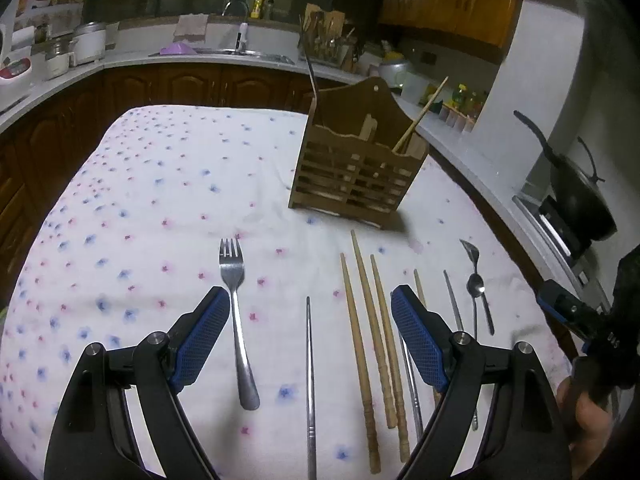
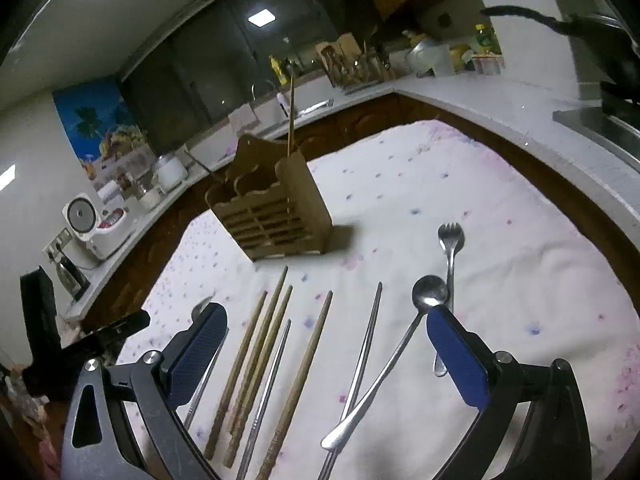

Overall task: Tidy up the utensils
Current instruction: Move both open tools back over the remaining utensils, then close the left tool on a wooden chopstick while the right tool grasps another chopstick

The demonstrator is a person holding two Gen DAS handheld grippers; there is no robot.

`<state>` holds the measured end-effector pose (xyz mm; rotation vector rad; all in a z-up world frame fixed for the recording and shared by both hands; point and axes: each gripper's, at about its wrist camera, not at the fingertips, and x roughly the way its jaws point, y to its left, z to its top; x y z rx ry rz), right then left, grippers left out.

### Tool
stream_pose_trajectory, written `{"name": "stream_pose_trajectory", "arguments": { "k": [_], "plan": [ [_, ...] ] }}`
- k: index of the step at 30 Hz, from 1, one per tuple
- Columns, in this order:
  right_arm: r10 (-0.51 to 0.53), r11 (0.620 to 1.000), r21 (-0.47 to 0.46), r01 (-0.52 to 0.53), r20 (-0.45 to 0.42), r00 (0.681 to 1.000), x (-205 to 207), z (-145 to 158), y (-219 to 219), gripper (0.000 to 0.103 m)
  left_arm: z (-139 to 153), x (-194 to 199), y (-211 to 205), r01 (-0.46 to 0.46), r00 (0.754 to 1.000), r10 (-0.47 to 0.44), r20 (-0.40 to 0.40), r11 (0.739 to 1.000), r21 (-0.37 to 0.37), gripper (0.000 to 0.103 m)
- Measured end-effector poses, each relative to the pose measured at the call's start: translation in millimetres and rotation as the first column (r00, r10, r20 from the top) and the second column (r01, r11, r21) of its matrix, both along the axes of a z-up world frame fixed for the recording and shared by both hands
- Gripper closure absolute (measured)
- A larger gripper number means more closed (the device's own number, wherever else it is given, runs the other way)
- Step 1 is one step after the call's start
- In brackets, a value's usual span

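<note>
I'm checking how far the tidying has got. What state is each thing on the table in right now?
Wooden holder: upright on the cloth, one wooden chopstick leaning inside.
Fork: flat on the cloth, untouched.
Wooden chopsticks: lying loose, side by side.
Metal chopsticks: flat, not yet sorted.
Spoon: flat, crossing a metal chopstick.
Left gripper: fingers open, empty.
Right gripper: fingers open, empty.

Four wooden chopsticks (image 2: 250, 364), three metal chopsticks (image 2: 360, 354), one spoon (image 2: 429, 291), two forks (image 1: 236, 312), one wooden utensil holder (image 1: 356, 160)
</note>
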<state>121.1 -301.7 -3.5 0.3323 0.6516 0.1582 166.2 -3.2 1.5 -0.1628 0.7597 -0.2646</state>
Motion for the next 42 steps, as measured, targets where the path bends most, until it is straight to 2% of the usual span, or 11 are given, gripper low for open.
{"name": "stream_pose_trajectory", "arguments": {
  "k": [7,11,17,20,22,26,31,35,37,40,42],
  "plan": [
    [-0.009,0.999,-0.047,0.007,-0.049,0.999,13,-13,3,0.004,-9,13,-12,0.019,0.999,-0.017,-0.038,0.999,0.048,0.018],
    [-0.019,0.996,-0.092,0.011,-0.083,0.996,24,-19,4,0.021,-17,23,-22,0.037,0.997,-0.032,-0.065,0.996,0.084,0.018],
    [-0.022,0.992,-0.124,0.002,-0.159,0.987,47,-36,6,0.033,-28,44,-37,0.065,0.993,-0.052,-0.102,0.99,0.127,0.019],
    [-0.018,0.99,-0.139,-0.01,-0.194,0.981,57,-46,7,0.041,-34,56,-47,0.083,0.99,-0.063,-0.126,0.984,0.157,0.028],
    [-0.018,0.99,-0.143,-0.013,-0.212,0.977,63,-51,7,0.043,-38,65,-53,0.093,0.988,-0.07,-0.138,0.981,0.168,0.032],
    [-0.018,0.987,-0.161,-0.022,-0.246,0.969,78,-60,6,0.055,-47,78,-66,0.124,0.983,-0.092,-0.161,0.972,0.198,0.039],
    [-0.022,0.981,-0.191,-0.034,-0.284,0.959,97,-69,7,0.057,-60,98,-77,0.147,0.972,-0.098,-0.213,0.963,0.227,0.047],
    [-0.024,0.975,-0.219,-0.043,-0.294,0.956,108,-74,10,0.058,-68,112,-84,0.171,0.959,-0.108,-0.261,0.957,0.233,0.062],
    [-0.021,0.968,-0.245,-0.055,-0.297,0.955,111,-75,13,0.058,-73,116,-89,0.188,0.953,-0.117,-0.279,0.952,0.241,0.065],
    [-0.022,0.954,-0.291,-0.07,-0.302,0.953,114,-75,18,0.063,-75,115,-98,0.2,0.958,-0.122,-0.26,0.933,0.3,0.065],
    [-0.03,0.937,-0.34,-0.079,-0.302,0.953,115,-76,23,0.068,-74,116,-102,0.209,0.957,-0.132,-0.26,0.931,0.3,0.072]
  ]
}}
